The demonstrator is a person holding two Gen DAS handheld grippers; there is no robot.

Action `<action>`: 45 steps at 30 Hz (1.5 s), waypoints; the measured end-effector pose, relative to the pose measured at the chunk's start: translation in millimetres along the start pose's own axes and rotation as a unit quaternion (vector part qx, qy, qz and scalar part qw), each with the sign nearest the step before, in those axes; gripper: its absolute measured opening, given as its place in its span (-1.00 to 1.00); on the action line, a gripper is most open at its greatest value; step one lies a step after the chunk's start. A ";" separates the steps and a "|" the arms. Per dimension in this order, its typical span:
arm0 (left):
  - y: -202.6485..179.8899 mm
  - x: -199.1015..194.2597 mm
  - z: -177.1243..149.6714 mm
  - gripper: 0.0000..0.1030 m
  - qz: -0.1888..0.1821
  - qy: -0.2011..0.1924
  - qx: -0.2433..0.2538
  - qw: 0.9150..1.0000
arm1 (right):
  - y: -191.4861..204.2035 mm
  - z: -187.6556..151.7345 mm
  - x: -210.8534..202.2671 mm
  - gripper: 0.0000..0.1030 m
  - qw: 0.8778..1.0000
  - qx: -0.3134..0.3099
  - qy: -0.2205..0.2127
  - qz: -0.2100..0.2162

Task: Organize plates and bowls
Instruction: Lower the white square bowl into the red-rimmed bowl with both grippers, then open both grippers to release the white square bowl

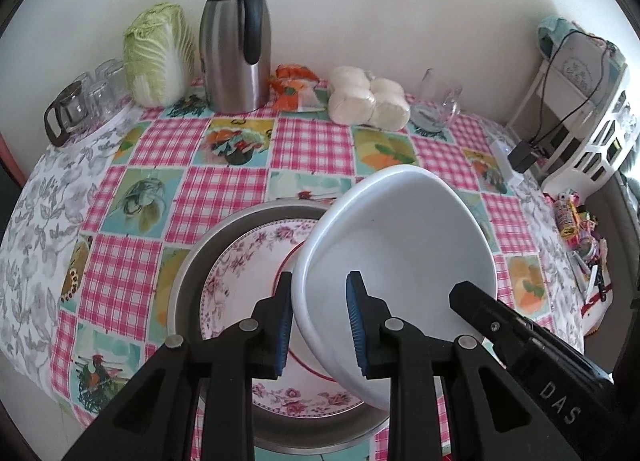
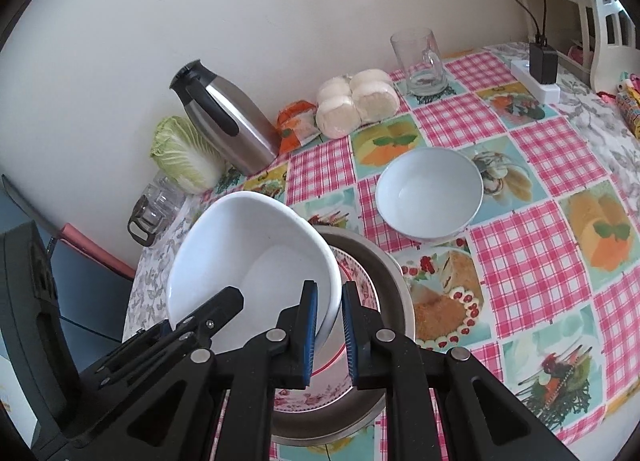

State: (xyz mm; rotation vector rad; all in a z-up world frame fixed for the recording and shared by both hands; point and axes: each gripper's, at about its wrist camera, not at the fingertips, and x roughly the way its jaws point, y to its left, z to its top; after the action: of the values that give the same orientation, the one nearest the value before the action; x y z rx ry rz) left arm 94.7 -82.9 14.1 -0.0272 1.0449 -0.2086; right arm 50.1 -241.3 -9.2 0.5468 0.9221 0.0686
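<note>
Left wrist view: the landmark is the metal basin (image 1: 188, 273) on the checked tablecloth (image 1: 308, 141). A floral plate (image 1: 240, 261) lies inside the basin. Beyond the basin, along the wall, stand a steel thermos jug (image 1: 234, 41), a napa cabbage (image 1: 158, 55) and a group of glasses (image 1: 86, 101) to the jug's left, and an orange packet (image 1: 294, 87), a bag of buns (image 1: 368, 99) and a glass mug (image 1: 436, 101) to its right. A power strip (image 1: 506, 161) with a black adapter and a white rack (image 1: 592, 133) lie farther right of the basin. The white bowl (image 1: 400, 253) hangs tilted over the basin's right half, covering part of the plate. The left gripper (image 1: 318, 323) is clamped narrowly on the bowl's near rim, one pad outside the wall and one inside. The right gripper (image 1: 480, 309) enters from the lower right, its tip at the bowl's right rim. Right wrist view: the basin (image 2: 396, 277) lies behind the fingers, the plate (image 2: 360, 281) partly hidden in it. A second white bowl (image 2: 428, 193) stands upright on the cloth beyond the basin, well apart from it. The jug (image 2: 228, 117), cabbage (image 2: 186, 155), buns (image 2: 356, 101) and mug (image 2: 420, 61) sit farther back. The held bowl (image 2: 248, 261) is tilted over the basin's left side. The right gripper (image 2: 330, 329) pinches the bowl's rim, jaws nearly closed on the thin wall. The left gripper (image 2: 212, 317) reaches in from the lower left onto the bowl's near rim.
</note>
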 end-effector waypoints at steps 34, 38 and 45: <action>18.8 14.8 -2.2 -0.44 -0.014 0.040 -0.039 0.998 | -1.1 -10.3 35.4 -0.59 0.998 0.002 0.063 -0.019; 22.9 8.4 -1.0 -0.37 -0.024 0.034 -0.048 0.998 | -1.3 -9.8 32.8 -0.50 0.998 0.006 0.060 -0.012; 31.9 -2.5 1.5 -0.21 -0.032 0.022 -0.063 0.997 | 1.6 -9.0 25.9 -0.38 0.999 0.000 0.052 -0.005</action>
State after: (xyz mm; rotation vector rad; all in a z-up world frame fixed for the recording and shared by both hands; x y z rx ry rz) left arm 99.8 -51.3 13.1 -0.1698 1.0999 -0.2014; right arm 59.3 -228.8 -31.9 0.5435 1.0259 0.0891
